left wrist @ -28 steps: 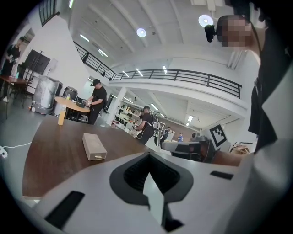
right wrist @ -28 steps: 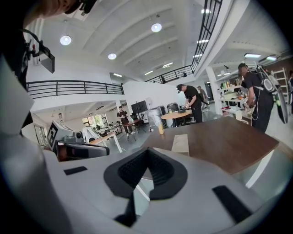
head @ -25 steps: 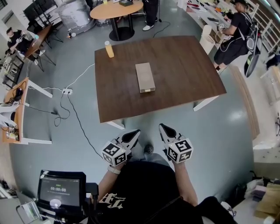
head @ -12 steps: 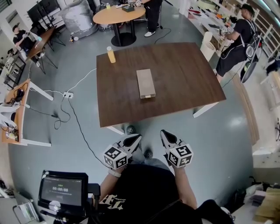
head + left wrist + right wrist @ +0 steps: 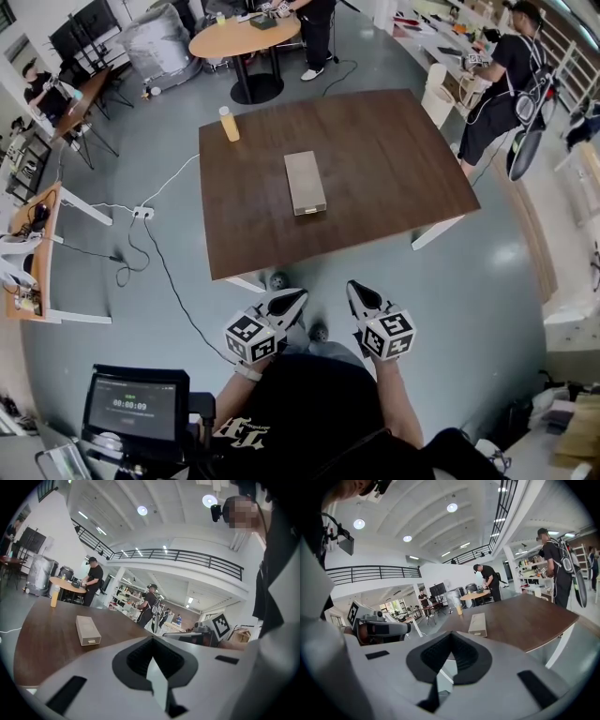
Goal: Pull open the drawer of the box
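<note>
- In the head view, the box point(image 5: 306, 183) lies near the middle of the worktop point(image 5: 403, 169), well apart from both claws. Its long axis runs away from the person, leaning slightly to the left at the far end. The drawer front point(image 5: 314, 211) is the short end facing the person.
- The left claw point(image 5: 296, 298) and right claw point(image 5: 354, 289) hang close to the body, short of the worktop's near edge. Both are closed and empty. A bottle point(image 5: 229, 124) stands near the far left corner, clear of any reach towards the box.
- In the left claw's view, the jaws meet with nothing between them. The box point(image 5: 87, 630) sits ahead and to the left, its small pull point(image 5: 92, 641) turned this way. The likely risk is that the box looks light and nothing pins it down, so a tug along its length may drag the whole box instead of sliding the drawer out.
- In the right claw's view, the jaws are also pressed together and empty, with the box point(image 5: 478, 624) ahead. The pull is tiny, so a claw that opens late or comes in off-line would probably slip off it or nudge the box askew.
</note>
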{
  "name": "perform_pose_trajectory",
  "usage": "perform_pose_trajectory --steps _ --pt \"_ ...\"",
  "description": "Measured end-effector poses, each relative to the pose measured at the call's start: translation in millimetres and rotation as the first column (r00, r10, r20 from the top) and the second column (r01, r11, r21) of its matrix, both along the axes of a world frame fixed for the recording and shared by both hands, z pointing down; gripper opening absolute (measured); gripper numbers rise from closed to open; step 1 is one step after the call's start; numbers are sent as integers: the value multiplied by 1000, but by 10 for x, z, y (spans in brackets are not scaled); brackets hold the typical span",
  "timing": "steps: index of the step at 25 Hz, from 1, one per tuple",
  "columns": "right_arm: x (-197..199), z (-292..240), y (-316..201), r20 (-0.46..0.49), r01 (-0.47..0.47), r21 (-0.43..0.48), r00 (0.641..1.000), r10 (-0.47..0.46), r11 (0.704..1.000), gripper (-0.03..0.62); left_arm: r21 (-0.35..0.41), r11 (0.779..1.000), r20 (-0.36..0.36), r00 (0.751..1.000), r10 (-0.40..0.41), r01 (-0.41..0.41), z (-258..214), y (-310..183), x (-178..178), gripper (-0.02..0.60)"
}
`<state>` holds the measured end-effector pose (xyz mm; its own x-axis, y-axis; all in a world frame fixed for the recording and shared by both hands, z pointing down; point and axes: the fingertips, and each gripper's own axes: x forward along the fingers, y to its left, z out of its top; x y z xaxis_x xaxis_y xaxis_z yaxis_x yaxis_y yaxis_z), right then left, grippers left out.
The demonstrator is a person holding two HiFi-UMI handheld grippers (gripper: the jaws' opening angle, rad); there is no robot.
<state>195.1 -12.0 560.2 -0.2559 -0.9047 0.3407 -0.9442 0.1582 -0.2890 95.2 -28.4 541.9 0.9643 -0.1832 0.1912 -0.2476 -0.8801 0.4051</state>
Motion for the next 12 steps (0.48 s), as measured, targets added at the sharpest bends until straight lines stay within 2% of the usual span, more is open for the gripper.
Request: perform_pose_trajectory --steps 12 --pt "84 -20 -25 -2 4 -1 1000 -4 1000 -14 -4 1000 1 1000 -12 12 -10 -32 38 0"
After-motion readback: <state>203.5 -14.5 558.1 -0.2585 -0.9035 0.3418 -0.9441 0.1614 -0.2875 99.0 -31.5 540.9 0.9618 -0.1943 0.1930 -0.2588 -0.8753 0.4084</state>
